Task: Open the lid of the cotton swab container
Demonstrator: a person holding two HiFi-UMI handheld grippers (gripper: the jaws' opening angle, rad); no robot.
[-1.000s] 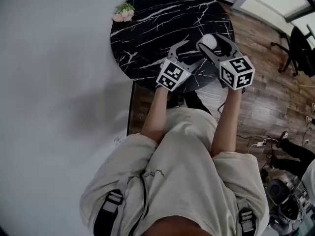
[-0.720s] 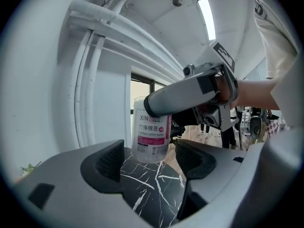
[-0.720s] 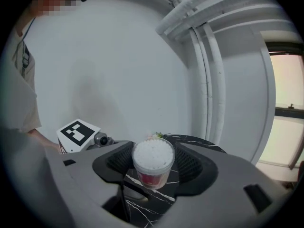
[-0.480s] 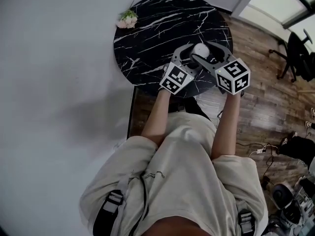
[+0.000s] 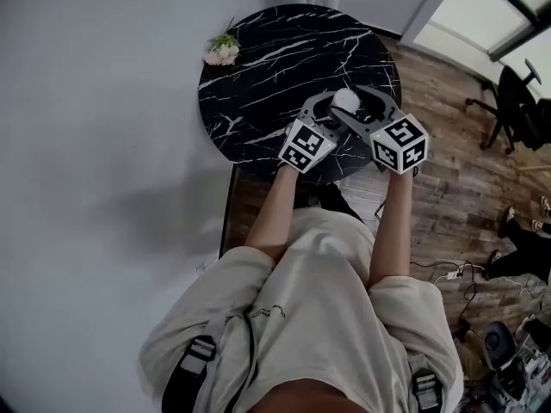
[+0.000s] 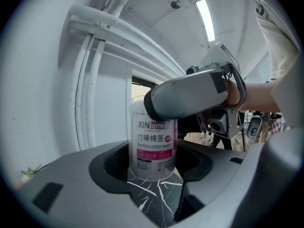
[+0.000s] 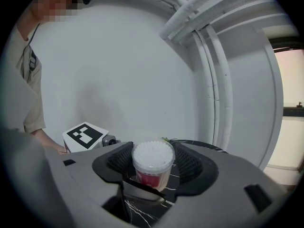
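Observation:
The cotton swab container (image 5: pixel 346 100) stands upright near the front right edge of the round black marble table (image 5: pixel 258 67). It is a clear tub with a pink and white label (image 6: pixel 153 144), and white swab tips show at its top (image 7: pixel 153 155). My left gripper (image 5: pixel 332 110) has its jaws either side of the tub's lower body and they are closing; I see no firm press. My right gripper (image 5: pixel 355 100) straddles the tub's top with gaps on both sides, open. One of its grey fingers (image 6: pixel 185 96) crosses the tub's upper part and hides the lid in the left gripper view.
A small bunch of pink flowers (image 5: pixel 221 52) lies at the table's far left edge. A white wall runs along the left. Wooden floor (image 5: pixel 456 196), an office chair (image 5: pixel 521 93) and cables are to the right. The person's legs are just below the table.
My left gripper has moved right from beside the tub until its jaws stand around it. The right gripper has stayed over the tub's top.

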